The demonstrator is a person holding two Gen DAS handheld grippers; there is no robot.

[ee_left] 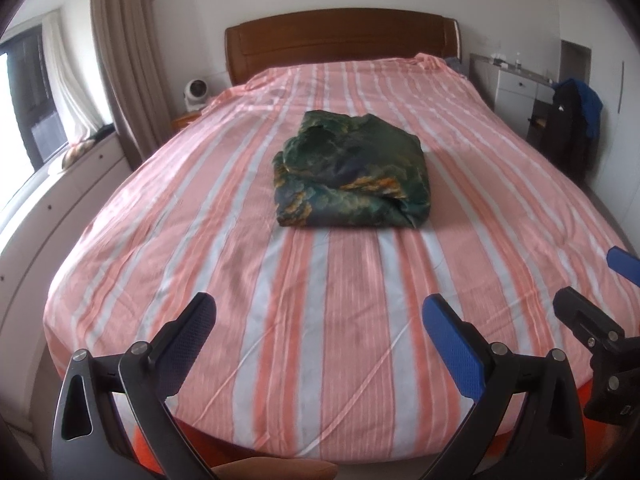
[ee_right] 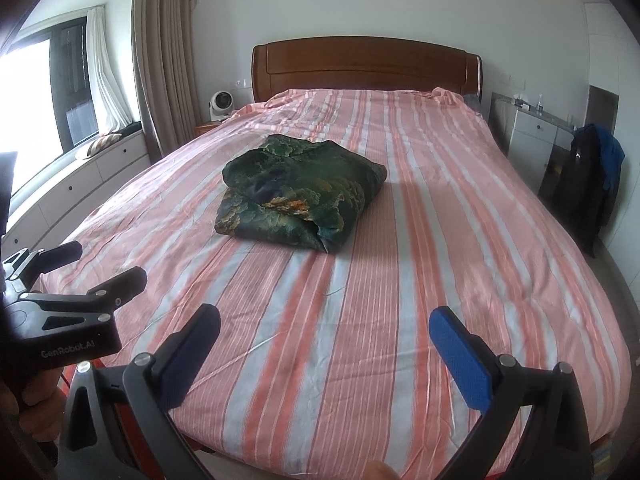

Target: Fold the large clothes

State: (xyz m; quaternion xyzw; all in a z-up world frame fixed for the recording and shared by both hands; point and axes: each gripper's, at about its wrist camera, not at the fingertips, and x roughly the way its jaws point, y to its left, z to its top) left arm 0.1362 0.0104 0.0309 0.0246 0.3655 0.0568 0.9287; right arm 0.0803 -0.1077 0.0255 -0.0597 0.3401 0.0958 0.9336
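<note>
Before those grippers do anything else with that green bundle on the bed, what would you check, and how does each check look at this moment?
1. Left gripper open and empty: ok, jaws spread wide, nothing between them.
2. Right gripper open and empty: ok, same.
3. Green patterned garment is a compact bundle: ok, it lies in a squarish stack in the middle of the striped bed sheet.
4. Bundle neat: cannot tell, the top looks rumpled and the far side is hidden.
5. Bed around the bundle free of other things: ok, only the sheet shows.
6. Grippers apart from the garment: ok, both are held over the foot of the bed.
</note>
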